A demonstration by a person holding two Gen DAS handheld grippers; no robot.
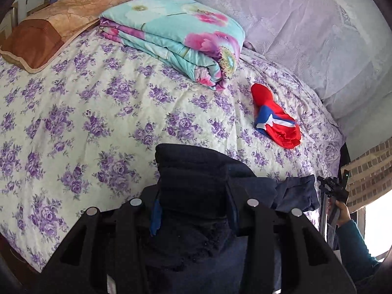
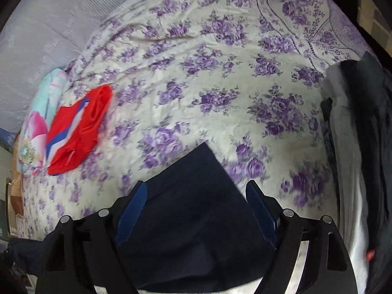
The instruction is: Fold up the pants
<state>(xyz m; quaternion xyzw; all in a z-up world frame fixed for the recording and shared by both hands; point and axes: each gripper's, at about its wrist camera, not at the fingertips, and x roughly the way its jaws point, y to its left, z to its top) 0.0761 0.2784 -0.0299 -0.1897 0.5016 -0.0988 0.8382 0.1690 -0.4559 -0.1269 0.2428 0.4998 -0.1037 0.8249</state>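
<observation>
Clamping a thick bunch of the dark navy pants [image 1: 193, 178], the left gripper [image 1: 193, 210] has its jaws closed on the cloth in the left wrist view; the fabric rises between the fingers and spills down over the tool body. Beyond it lies the bed [image 1: 98, 112] with its purple-flowered sheet. A folded floral quilt [image 1: 176, 36] and a brown pillow [image 1: 56, 22] sit toward the head of the bed, and a red garment [image 1: 276, 120] lies apart from the quilt. At the right edge, a hand [image 1: 343, 210] holds the other tool.

Right wrist view: the right gripper [image 2: 196, 210] stands with jaws wide apart, blue pads [image 2: 132, 213] clear of the cloth. A flat navy corner of the pants [image 2: 196, 196] lies between them on the bed. Dark clothing [image 2: 367, 147] is piled at the right.
</observation>
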